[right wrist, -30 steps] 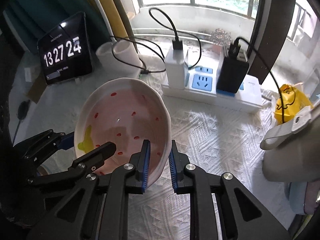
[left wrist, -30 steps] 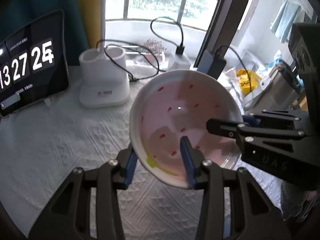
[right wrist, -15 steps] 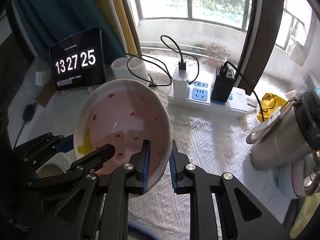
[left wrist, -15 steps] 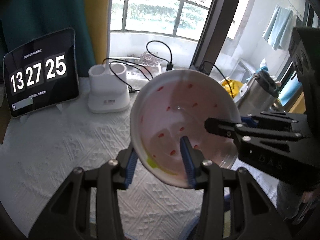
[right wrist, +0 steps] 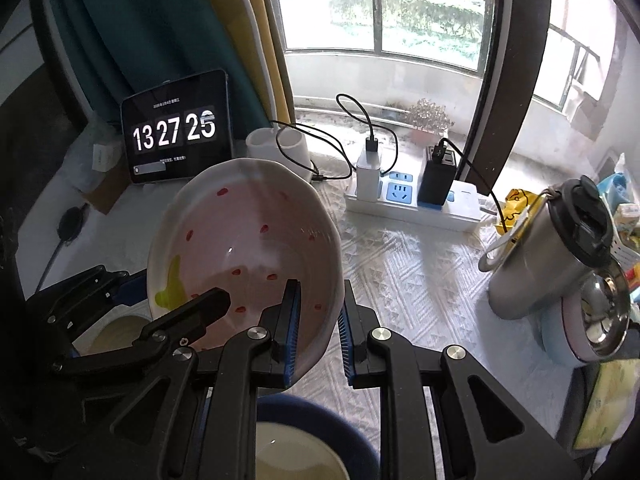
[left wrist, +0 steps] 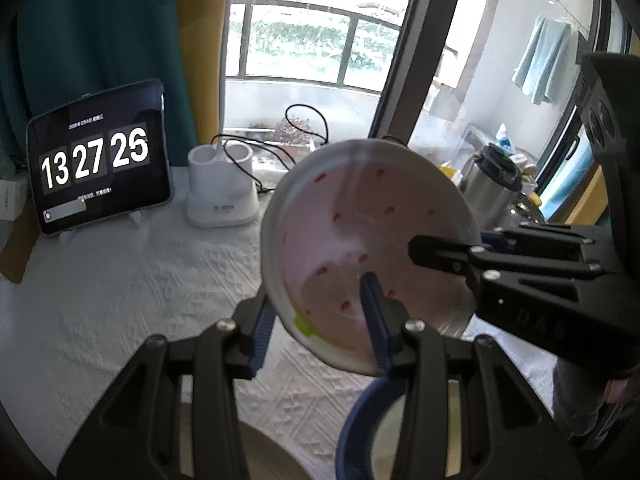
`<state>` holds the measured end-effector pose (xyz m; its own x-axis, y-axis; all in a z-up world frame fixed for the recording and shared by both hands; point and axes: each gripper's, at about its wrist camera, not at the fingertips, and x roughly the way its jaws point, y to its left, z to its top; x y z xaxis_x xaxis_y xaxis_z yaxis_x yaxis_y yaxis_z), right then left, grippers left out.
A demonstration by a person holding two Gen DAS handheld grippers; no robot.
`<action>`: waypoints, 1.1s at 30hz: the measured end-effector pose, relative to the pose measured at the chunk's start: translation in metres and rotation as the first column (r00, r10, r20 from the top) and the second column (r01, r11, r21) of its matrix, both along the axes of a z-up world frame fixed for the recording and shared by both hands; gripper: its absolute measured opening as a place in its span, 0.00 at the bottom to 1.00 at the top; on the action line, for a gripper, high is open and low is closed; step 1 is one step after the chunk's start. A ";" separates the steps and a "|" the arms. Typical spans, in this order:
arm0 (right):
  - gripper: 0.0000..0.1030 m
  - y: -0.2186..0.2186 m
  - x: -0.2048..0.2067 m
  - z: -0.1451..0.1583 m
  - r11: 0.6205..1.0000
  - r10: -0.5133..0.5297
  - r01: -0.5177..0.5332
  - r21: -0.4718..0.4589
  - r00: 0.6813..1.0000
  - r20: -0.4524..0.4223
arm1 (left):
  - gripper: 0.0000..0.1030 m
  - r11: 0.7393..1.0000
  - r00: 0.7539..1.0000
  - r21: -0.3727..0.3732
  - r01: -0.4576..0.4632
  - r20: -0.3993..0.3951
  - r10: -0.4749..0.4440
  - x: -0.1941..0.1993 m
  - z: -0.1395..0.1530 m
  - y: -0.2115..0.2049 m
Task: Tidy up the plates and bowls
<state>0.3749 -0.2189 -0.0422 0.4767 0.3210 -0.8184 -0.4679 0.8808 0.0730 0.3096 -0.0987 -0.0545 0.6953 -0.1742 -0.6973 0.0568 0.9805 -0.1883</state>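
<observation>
A white bowl (left wrist: 360,232) with a pink inside, red specks and a yellow-green mark hangs in the air above the table, tilted. My left gripper (left wrist: 320,328) is shut on its near left rim, one blue pad inside and one outside. My right gripper (right wrist: 318,324) is shut on the opposite rim of the bowl (right wrist: 244,248). Each gripper shows in the other's view, the right one (left wrist: 444,252) reaching in from the right and the left one (right wrist: 200,308) from the left. Below sits a blue-rimmed bowl (right wrist: 316,440) with a cream inside, partly hidden by the fingers.
A tablet clock (left wrist: 96,160) and a white charger stand (left wrist: 222,192) sit at the back of the white tablecloth (left wrist: 120,288). A power strip (right wrist: 412,204) with cables lies near the window. A steel flask (right wrist: 548,256) and a small steel bowl (right wrist: 600,320) are at the right.
Both grippers have lifted the bowl higher off the table, and the window and room show more. The blue-rimmed bowl has come into view below.
</observation>
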 end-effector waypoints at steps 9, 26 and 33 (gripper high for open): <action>0.19 -0.002 -0.028 0.007 1.000 -0.002 0.003 -0.007 1.000 0.012 | 0.41 1.000 1.000 -0.006 0.002 0.016 -0.002 -0.026 0.007 -0.001; 0.19 -0.018 -0.070 0.002 1.000 -0.013 0.013 -0.007 1.000 -0.003 | 0.41 1.000 0.999 0.004 0.030 0.012 -0.030 -0.063 0.008 -0.015; 0.19 -0.023 -0.084 -0.002 1.000 -0.018 0.018 -0.004 1.000 -0.012 | 0.41 0.999 0.999 0.019 0.040 0.016 -0.040 -0.075 0.010 -0.021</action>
<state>0.2913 -0.2422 -0.0443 0.4724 0.3093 -0.8253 -0.4510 0.8894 0.0752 0.2345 -0.1196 -0.0444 0.6995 -0.1892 -0.6892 0.0991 0.9807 -0.1686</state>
